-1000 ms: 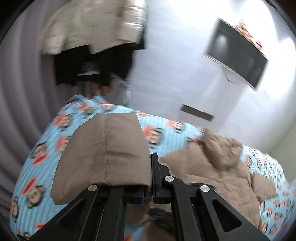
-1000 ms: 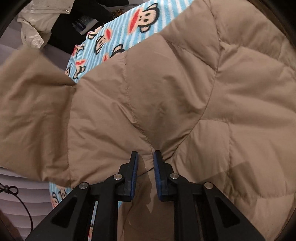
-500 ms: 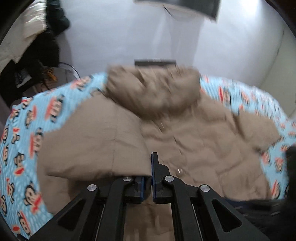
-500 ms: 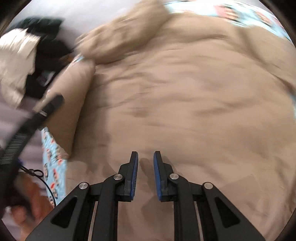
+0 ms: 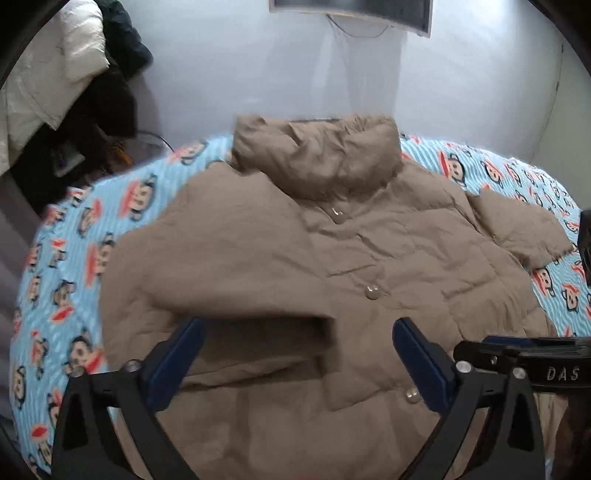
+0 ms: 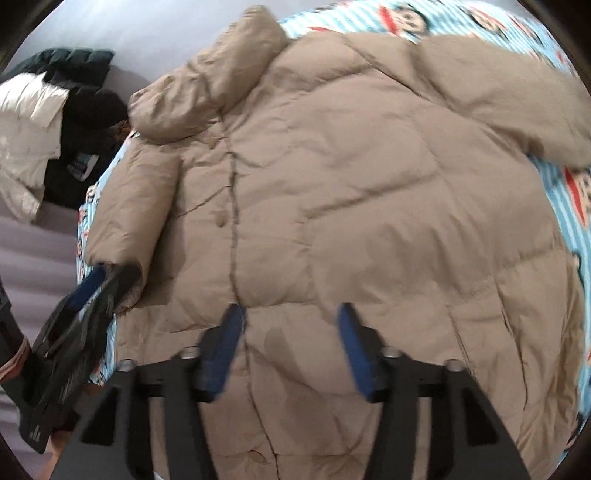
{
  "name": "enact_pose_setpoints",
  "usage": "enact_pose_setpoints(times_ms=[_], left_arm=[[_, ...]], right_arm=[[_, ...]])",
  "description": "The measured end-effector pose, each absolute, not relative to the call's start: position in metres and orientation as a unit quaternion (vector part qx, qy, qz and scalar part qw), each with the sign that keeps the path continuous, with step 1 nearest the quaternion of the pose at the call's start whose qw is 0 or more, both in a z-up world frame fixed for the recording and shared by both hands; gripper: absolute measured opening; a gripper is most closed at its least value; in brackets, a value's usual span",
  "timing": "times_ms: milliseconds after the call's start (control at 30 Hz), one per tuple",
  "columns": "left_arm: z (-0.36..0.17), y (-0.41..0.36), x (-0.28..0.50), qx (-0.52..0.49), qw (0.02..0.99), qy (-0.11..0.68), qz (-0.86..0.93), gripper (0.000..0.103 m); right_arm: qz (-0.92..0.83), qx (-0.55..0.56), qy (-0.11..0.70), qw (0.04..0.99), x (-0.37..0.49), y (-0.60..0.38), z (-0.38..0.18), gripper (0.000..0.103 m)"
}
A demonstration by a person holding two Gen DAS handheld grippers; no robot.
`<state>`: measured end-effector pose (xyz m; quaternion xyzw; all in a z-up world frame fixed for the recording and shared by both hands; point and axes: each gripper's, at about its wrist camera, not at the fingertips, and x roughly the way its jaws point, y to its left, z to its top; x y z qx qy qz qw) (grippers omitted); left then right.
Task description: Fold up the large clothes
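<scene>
- One tan puffer jacket (image 5: 369,258) with three visible snap buttons (image 5: 371,292)
- One monkey-print bedsheet (image 5: 74,258)
- Two grippers
- One wall screen (image 5: 351,9)
- One clothes pile (image 5: 74,81), far left

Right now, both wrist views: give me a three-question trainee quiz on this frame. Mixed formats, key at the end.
1. True or false: the tan puffer jacket lies front side up, snap buttons showing.
2. Multiple choice. Which sleeve is folded across the jacket's front?
A. The folded sleeve just ahead of the left gripper
B. The far sleeve, on the other side
C. Both
3. Fill in: the jacket lies on a blue striped ____-print blanket.

Key
1. True; buttons run down the placket.
2. A. The far sleeve lies spread out on the blanket. The jaws of the left gripper and the right gripper are opening, pressing on nothing.
3. monkey
</scene>
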<state>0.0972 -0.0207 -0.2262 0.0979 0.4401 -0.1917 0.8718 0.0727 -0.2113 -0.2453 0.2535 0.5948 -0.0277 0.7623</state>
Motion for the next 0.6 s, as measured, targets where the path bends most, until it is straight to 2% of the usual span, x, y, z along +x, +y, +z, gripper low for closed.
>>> enact_pose_setpoints(times_ms=[67,133,300,433,600], left_arm=[[-0.225,-0.01,0.097,0.104,0.873,0.443,-0.177,0.102],[-0.222,0.01,0.1,0.095,0.882,0.436,-0.15,0.102],[-0.236,0.1,0.138,-0.004,0.876,0.48,-0.045,0.102],[-0.255,0.136,0.15,0.0,0.869,0.494,0.011,0.102],[-0.294,0.13,0.165,0.017,0.854,0.52,0.017,0.102]], right_arm=[[-0.02,0.236,0.592,0.77,0.077,-0.205,-0.238,0.067],[-0.013,0.21,0.584,0.784,0.083,-0.194,-0.23,0.085],[0.025,0.112,0.549,0.828,0.094,-0.15,-0.21,0.086],[0.054,-0.038,0.543,0.837,0.11,-0.084,-0.22,0.087],[0.039,-0.222,0.5,0.836,0.14,-0.021,-0.246,0.086]])
